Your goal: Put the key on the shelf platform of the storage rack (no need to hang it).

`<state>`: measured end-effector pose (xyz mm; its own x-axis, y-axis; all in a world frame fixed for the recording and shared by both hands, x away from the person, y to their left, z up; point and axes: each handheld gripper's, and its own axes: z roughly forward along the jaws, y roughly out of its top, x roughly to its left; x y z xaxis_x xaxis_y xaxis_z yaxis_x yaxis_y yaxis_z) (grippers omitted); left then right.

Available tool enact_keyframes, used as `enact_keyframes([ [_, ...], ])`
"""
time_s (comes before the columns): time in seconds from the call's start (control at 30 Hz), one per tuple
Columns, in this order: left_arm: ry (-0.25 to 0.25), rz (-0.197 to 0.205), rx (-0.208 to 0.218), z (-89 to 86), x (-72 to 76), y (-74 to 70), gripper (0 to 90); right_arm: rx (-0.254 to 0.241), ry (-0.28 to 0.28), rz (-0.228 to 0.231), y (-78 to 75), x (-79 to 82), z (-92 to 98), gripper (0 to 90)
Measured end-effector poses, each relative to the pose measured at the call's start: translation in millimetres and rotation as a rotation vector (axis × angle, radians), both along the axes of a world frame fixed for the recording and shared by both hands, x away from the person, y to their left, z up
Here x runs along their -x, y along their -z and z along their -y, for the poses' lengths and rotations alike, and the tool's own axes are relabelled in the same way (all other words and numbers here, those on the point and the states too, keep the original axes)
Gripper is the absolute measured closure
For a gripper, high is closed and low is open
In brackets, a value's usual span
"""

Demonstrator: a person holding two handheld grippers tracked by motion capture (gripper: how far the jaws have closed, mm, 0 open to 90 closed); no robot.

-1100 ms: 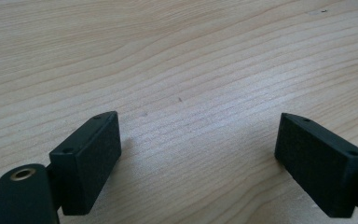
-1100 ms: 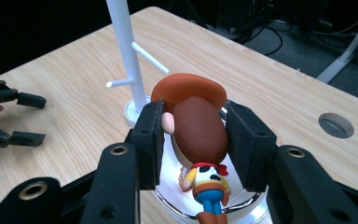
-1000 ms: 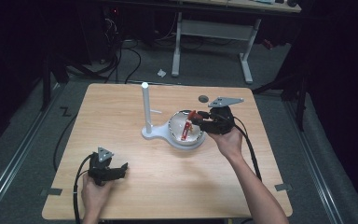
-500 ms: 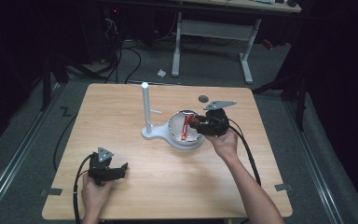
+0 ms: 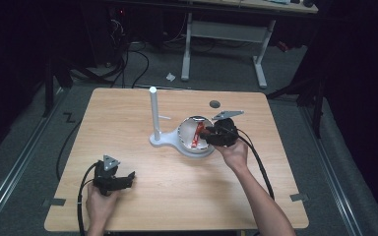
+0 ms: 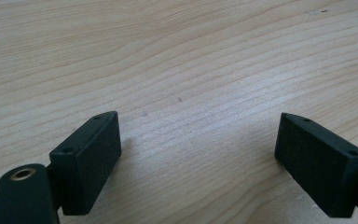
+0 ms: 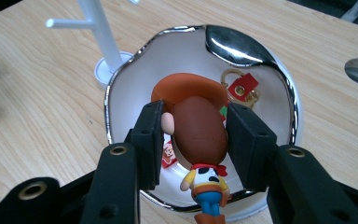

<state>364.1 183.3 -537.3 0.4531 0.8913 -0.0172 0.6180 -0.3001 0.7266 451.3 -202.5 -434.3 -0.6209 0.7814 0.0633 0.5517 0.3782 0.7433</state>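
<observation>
A small cowboy figure [image 7: 199, 135] with a brown hat and a red neckerchief is clamped by its head between the pads of my right gripper [image 7: 195, 140], which is shut on it. The figure [image 5: 195, 136] hangs just over the white bowl with a shiny chrome rim [image 7: 279, 74]. A gold key ring with a red tag [image 7: 242, 88] lies in the bowl behind the hat. My left gripper [image 5: 112, 177] rests near the table's front left, open [image 6: 198, 158] over bare wood with nothing between its jaws.
A white post with side pegs [image 5: 153, 110] rises from a base joined to the bowl [image 5: 202, 149]. A round grey hole [image 5: 214, 103] sits in the wooden table [image 5: 128, 123] behind the bowl. Desk legs and cables stand on the floor beyond.
My right gripper has come down with the figure toward the bowl. The left gripper has stayed where it was.
</observation>
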Motion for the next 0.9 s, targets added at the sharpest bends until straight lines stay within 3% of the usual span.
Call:
enact_keyframes([
  [0.23, 0.0, 0.0, 0.0, 0.0, 0.0, 0.0, 14.8, 0.012, 0.006, -0.008, 6.9, -5.7, -4.6, 58.3],
  [0.33, 0.0, 0.0, 0.0, 0.0, 0.0, 0.0, 14.8, 0.001, 0.024, -0.031, 12.7, -9.3, -6.0, 58.2],
  [0.9, 0.0, 0.0, 0.0, 0.0, 0.0, 0.0, 14.9, 0.045, 0.033, -0.047, 24.9, -16.0, -20.1, 57.0],
])
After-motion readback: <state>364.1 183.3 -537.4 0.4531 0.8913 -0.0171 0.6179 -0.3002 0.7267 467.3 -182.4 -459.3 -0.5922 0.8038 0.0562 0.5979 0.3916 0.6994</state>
